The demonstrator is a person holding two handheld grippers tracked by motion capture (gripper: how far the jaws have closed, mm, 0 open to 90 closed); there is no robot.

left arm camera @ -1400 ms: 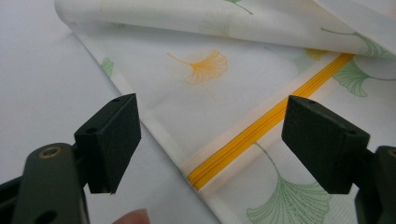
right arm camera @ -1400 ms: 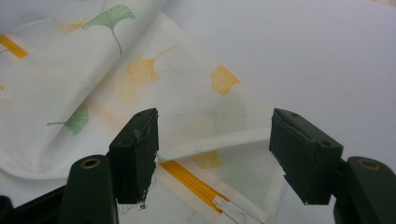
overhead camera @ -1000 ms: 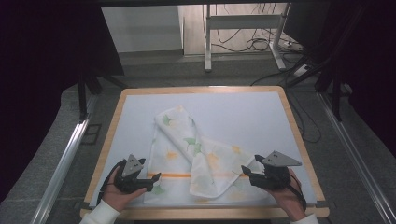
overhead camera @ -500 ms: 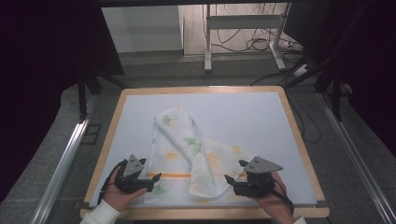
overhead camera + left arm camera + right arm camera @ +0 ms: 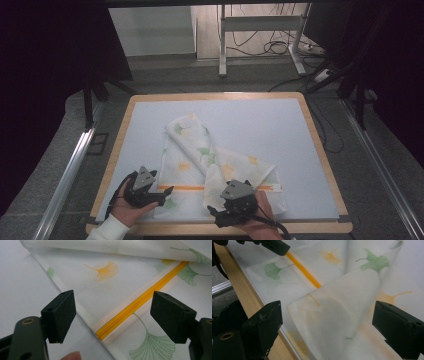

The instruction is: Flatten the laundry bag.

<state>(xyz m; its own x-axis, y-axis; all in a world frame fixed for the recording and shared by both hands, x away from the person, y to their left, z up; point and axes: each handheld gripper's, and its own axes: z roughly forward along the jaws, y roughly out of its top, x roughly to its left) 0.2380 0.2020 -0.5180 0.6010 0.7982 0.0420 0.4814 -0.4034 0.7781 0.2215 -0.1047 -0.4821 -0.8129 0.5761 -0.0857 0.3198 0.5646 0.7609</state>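
Now cloth between open fingers, untouched

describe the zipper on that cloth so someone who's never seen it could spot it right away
Start at the wood-framed white table and find the leaf-printed cloth lying crumpled near its front edge. The zipper runs straight across the cloth's near end, starting by the left hand-held gripper. It is the one solid orange line among scattered green and yellow leaves.

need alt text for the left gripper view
A white cloth printed with orange and green ginkgo leaves lies on a pale table, a yellow zipper running across it. The left gripper frames the zipper's end with its black fingers wide open, not touching it.
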